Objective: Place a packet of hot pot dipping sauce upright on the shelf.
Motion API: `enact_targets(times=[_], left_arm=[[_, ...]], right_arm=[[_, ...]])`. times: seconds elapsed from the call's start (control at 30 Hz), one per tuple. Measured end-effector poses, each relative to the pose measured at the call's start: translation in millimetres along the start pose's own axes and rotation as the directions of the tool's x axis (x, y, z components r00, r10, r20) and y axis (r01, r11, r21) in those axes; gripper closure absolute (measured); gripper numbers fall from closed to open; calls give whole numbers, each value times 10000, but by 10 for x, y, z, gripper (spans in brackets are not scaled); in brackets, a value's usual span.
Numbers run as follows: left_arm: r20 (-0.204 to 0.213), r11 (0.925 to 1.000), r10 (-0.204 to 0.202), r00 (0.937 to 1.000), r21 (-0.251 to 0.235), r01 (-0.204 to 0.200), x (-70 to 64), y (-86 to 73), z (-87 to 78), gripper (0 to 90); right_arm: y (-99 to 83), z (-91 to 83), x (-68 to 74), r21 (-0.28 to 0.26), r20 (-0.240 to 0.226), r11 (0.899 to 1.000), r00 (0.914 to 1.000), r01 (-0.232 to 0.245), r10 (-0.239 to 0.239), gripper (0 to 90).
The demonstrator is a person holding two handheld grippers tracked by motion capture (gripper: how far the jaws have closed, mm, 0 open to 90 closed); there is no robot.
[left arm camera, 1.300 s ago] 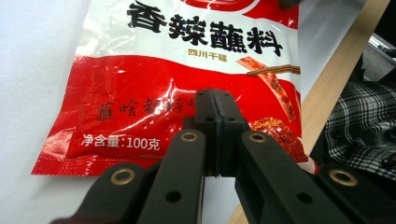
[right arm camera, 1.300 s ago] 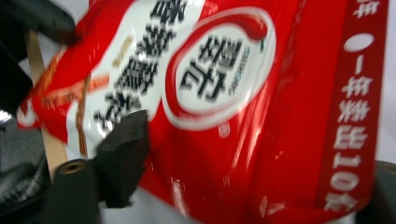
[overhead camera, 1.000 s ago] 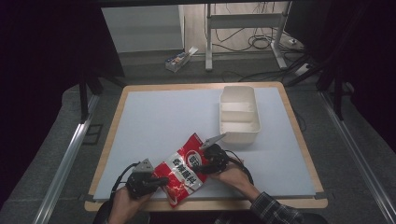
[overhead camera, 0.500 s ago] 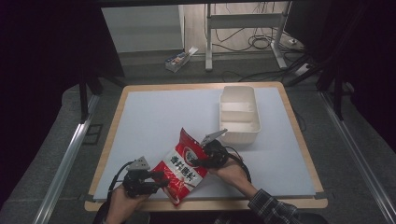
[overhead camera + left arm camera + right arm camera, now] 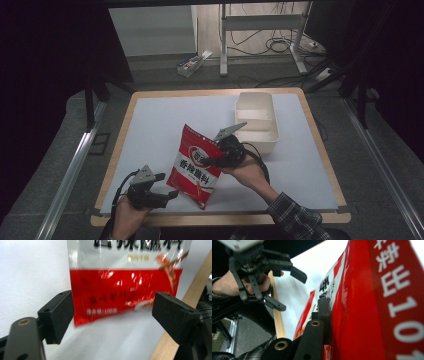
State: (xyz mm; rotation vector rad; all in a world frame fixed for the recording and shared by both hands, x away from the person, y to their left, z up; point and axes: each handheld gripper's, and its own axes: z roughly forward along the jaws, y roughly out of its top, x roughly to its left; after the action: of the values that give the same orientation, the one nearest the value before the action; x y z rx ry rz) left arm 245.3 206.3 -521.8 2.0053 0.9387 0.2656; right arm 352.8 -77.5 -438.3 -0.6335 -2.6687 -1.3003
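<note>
A red and silver seasoning bag (image 5: 196, 169) with white lettering hangs tilted above the table's front middle. My right gripper (image 5: 216, 156) is shut on the bag's right edge. In the right gripper view its black jaw presses flat against the red film (image 5: 374, 302). My left gripper (image 5: 169, 194) stands open low at the front left, its tips beside the bag's lower left corner. In the left gripper view the bag's lower end (image 5: 125, 292) hangs just beyond the spread pads (image 5: 58, 315), which do not touch it.
A white two-compartment container (image 5: 256, 125) stands at the back right of the white mat (image 5: 160, 125), just behind my right hand. The wooden table edge (image 5: 225, 218) runs along the front. The open left gripper (image 5: 277, 277) appears in the right gripper view.
My right gripper has risen and moved away from me, lifting the bag more upright. The left gripper has stayed low near the front edge, open.
</note>
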Motion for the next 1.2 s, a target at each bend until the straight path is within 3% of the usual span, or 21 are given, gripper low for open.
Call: enact_targets(times=[0.23,0.4,0.8,0.97,1.2], left_arm=[[79,10000,-45,10000,40,45,13,-3,-1,100],[75,9998,76,9999,209,-78,14,-8,21,74],[-402,9989,431,9983,222,-422,38,-22,27,30],[-432,9971,632,9971,443,-613,43,-31,55,17],[-458,9974,584,9972,444,-564,52,-31,59,13]], right_arm=[[201,-130,59,-226,336,9985,9983,492,-484,895],[348,-205,43,-221,1144,9952,9892,952,-921,894],[552,-418,-192,-603,1800,9952,9815,770,-650,894],[645,-492,-298,-759,2127,9941,9753,772,-594,893],[770,-595,-456,-944,2363,9934,9708,652,-413,893]])
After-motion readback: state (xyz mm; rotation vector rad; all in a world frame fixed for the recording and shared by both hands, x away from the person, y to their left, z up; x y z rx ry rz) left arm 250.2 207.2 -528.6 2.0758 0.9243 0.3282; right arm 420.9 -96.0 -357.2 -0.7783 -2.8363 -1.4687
